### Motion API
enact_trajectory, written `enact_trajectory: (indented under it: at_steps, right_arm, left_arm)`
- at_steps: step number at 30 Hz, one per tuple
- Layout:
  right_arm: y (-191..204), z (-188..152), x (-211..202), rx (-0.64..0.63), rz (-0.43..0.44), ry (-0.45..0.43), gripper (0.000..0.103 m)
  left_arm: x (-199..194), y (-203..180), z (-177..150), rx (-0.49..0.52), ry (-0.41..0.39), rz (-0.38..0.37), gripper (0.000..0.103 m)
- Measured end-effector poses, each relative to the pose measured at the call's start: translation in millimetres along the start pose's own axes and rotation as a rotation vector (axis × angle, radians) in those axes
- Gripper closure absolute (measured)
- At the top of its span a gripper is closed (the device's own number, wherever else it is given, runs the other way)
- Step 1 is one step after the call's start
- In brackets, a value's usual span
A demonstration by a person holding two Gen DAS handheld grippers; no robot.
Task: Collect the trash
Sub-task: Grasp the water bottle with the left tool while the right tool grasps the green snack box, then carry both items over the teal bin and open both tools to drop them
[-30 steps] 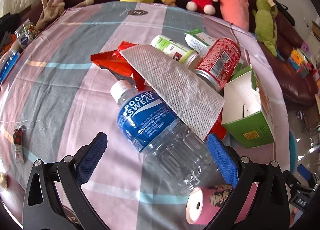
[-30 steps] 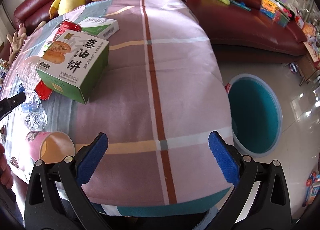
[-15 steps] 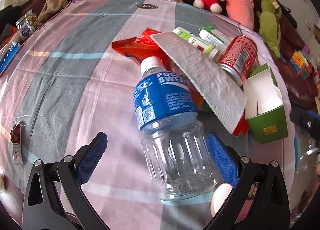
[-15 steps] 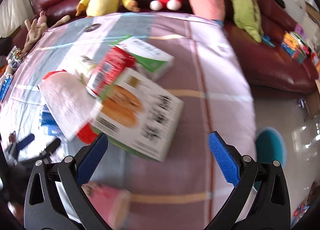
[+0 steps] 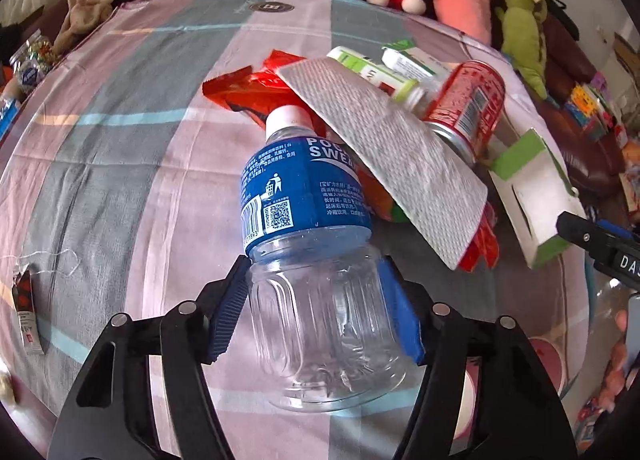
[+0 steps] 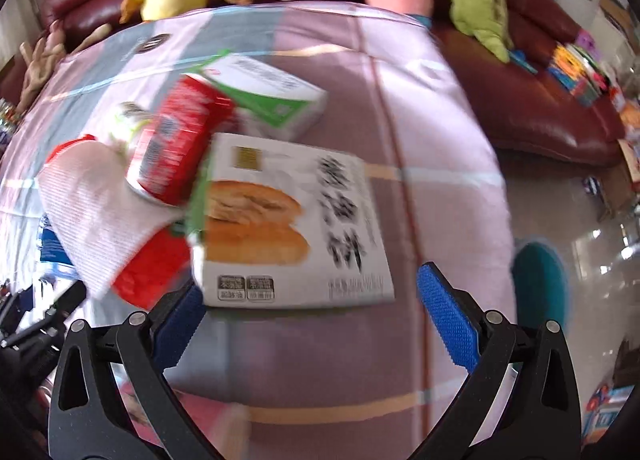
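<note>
A clear plastic bottle [image 5: 304, 195] with a blue label and white cap lies on the checked tablecloth [image 5: 120, 179], cap pointing away. My left gripper [image 5: 316, 300] has its jaws closing on the bottle's clear lower body, and both blue pads [image 5: 228, 312] touch its sides. A white paper towel [image 5: 384, 147] leans over a red wrapper [image 5: 248, 91] and a red can [image 5: 468, 99]. My right gripper [image 6: 312, 300] is open and hovers just above a green and white food box [image 6: 288, 219], with nothing between its fingers.
A green-white carton [image 6: 272, 95] lies behind the can [image 6: 176, 143]. A pink paper cup [image 5: 548, 364] lies near the table's right edge. A teal bin [image 6: 540, 280] stands on the floor to the right. A small sachet [image 5: 26, 312] lies far left. Plush toys line the sofa.
The left jaws went from wide apart to closing against the bottle, which now lies straight between them. The right gripper swung from the table edge and bin to above the food box.
</note>
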State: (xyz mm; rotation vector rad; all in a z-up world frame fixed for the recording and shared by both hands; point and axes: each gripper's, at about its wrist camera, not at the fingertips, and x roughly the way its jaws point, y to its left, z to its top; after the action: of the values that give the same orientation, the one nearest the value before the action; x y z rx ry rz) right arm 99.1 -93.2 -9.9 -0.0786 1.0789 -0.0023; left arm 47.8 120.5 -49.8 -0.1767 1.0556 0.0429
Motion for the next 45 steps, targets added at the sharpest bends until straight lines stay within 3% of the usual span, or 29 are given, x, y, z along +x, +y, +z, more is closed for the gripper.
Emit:
enact_trajectory:
  at_steps: [2, 4, 6, 9, 12, 14, 15, 25, 31, 38, 45]
  right_arm:
    - [-21, -7, 0, 0.032, -0.016, -0.005, 0.024]
    - [-39, -12, 1, 0.061, -0.017, -0.005, 0.057]
    - [-55, -16, 3, 0.082, -0.015, 0.003, 0.068]
    - [-65, -20, 10, 0.072, -0.03, 0.01, 0.07]
    - [-68, -24, 17, 0.059, -0.019, 0.01, 0.087]
    - [-70, -26, 20, 0.067, 0.007, 0.012, 0.095]
    - [-71, -27, 19, 0.073, 0.035, 0.007, 0.099]
    - [-88, -31, -22, 0.065, 0.131, -0.089, 0.1]
    - [-118, -38, -37, 0.118, 0.191, -0.113, 0.1]
    - [-196, -52, -60, 0.245, 0.16, -0.167, 0.1]
    - [-306, -91, -66, 0.351, -0.012, -0.149, 0.1]
  left_arm:
    - [-2, -6, -4, 0.034, 0.007, -0.008, 0.037]
    - [-3, -11, -8, 0.058, 0.019, -0.02, 0.037]
    - [-4, -11, -9, 0.068, 0.027, -0.016, 0.036]
    - [-1, -5, -5, 0.054, 0.022, 0.039, 0.036]
    - [4, 2, 1, 0.024, 0.032, 0.057, 0.03]
    - [9, 4, -1, 0.02, 0.048, 0.068, 0.032]
    - [9, 5, -4, 0.017, 0.045, 0.056, 0.038]
    - [-50, 21, -26, -0.066, -0.038, 0.035, 0.038]
    - [-103, -21, -23, 0.024, -0.127, -0.014, 0.038]
    - [-107, -144, -6, 0.268, -0.124, -0.179, 0.038]
    - [-59, -304, -15, 0.533, 0.032, -0.343, 0.038]
